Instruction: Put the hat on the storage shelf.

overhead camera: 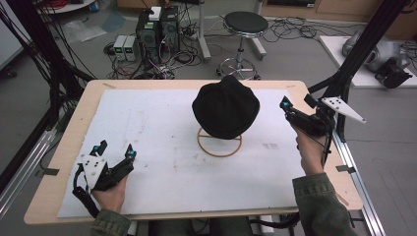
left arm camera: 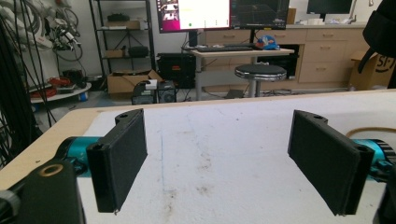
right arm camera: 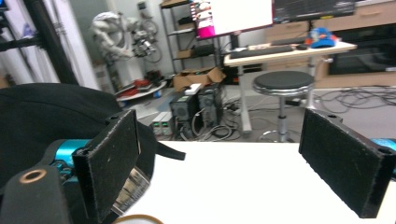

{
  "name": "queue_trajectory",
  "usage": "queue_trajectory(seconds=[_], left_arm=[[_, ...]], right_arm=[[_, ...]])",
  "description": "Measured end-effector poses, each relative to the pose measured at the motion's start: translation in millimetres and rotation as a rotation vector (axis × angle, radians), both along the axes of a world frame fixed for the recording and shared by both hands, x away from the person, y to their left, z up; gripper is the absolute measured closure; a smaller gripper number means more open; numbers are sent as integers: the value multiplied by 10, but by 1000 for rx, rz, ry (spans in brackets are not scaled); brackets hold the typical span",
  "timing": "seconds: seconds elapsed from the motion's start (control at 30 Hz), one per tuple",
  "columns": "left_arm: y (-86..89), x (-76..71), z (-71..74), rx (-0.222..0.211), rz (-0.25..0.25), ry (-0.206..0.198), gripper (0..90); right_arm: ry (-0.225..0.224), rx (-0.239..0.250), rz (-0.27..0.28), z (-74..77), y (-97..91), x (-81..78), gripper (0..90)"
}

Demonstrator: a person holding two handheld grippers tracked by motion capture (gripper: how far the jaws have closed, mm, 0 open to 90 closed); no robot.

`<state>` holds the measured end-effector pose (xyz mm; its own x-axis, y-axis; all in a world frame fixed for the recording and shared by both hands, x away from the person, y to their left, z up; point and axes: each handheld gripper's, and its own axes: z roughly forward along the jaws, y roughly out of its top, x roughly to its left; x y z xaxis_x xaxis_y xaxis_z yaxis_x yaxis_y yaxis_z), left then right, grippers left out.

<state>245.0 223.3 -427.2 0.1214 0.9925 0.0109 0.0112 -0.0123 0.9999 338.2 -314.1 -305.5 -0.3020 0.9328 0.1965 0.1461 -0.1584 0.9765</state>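
Hat on stand, mid-table

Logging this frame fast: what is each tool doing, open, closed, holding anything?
Left tool: open, holding nothing, above the white mat.
Right tool: open, holding nothing, beside the black hat.

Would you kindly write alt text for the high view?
A black hat sits on a wooden ring stand on a white-covered table. The open left gripper rests near the front-left; the open right gripper hovers beside the hat.
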Motion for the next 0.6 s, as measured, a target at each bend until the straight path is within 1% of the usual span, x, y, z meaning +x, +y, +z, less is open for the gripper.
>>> queue_trajectory(seconds=[0.07, 0.1, 0.17, 0.2, 0.3, 0.33, 0.4, 0.47, 0.5, 0.53, 0.57, 0.6], left_arm=[[2, 1, 1, -2, 0, 1, 198], [8, -1, 4, -7, 2, -2, 198], [14, -4, 8, -8, 0, 0, 198], [21, -7, 10, -16, 5, -3, 198], [35, -10, 13, -29, 8, -4, 198], [43, -12, 13, -32, 10, -3, 198], [54, -11, 13, -44, 12, -5, 198], [60, -13, 15, -47, 13, -4, 198], [64, -15, 16, -53, 16, -5, 198], [74, -18, 20, -61, 18, -8, 198], [74, -18, 20, -61, 18, -8, 198], [84, -16, 23, -69, 22, -9, 198]], right_arm=[[-3, 5, -23, -49, 3, -49, 117], [-16, -8, -35, -77, 7, -70, 117], [-25, -25, -53, -131, 23, -104, 117], [-11, -39, -64, -145, 28, -110, 117], [-34, -52, -87, -198, 28, -145, 117], [-30, -54, -85, -218, 31, -156, 117], [-33, -63, -101, -272, 30, -177, 117], [-34, -68, -105, -330, 31, -200, 117], [-34, -68, -105, -330, 31, -200, 117], [-35, -71, -110, -400, 41, -226, 118], [-35, -71, -110, -400, 41, -226, 118], [-37, -80, -114, -479, 51, -243, 118]])
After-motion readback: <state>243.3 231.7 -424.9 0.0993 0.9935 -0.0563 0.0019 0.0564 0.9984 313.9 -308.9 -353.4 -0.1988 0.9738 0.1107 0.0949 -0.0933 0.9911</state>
